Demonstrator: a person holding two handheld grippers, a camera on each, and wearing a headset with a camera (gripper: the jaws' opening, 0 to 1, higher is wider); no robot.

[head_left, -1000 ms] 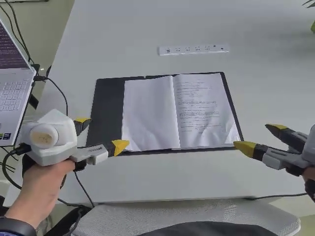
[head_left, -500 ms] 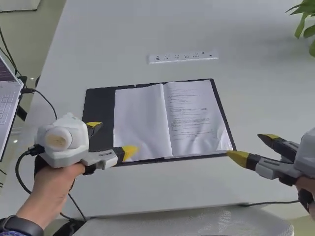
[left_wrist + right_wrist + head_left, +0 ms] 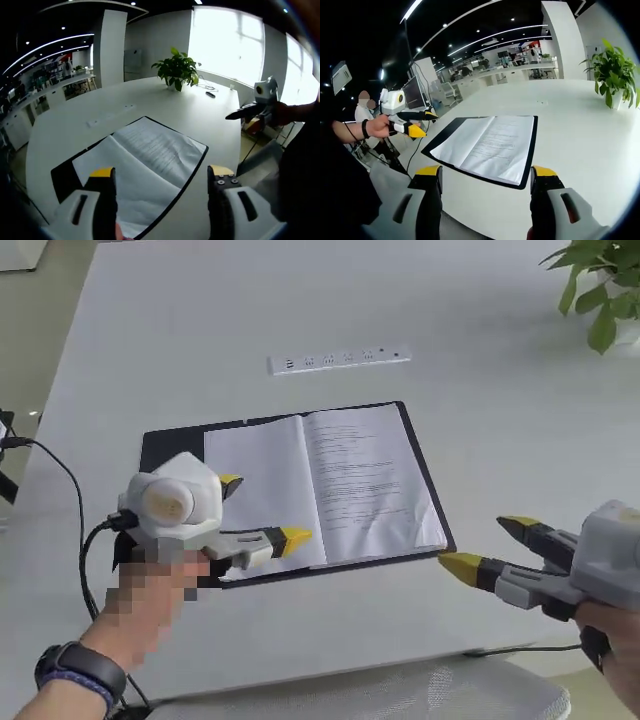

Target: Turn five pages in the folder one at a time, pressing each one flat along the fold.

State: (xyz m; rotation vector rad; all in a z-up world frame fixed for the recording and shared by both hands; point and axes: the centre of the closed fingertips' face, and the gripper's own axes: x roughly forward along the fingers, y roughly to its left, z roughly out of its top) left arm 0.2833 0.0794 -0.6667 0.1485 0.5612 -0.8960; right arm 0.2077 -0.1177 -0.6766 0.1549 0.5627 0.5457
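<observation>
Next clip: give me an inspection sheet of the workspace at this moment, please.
Surface: white table.
Job's things: black folder lies open, printed page on its right side, blank page on its left.
Clutter: power strip beyond the folder; potted plant far right.
Grippers: left gripper open over the folder's near left corner; right gripper open, off its near right corner.
Cables: black cable trails from the left gripper.
Surroundings: open office, bright window.

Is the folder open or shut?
Open. The folder lies spread flat on the table, with two white pages showing side by side.
</observation>
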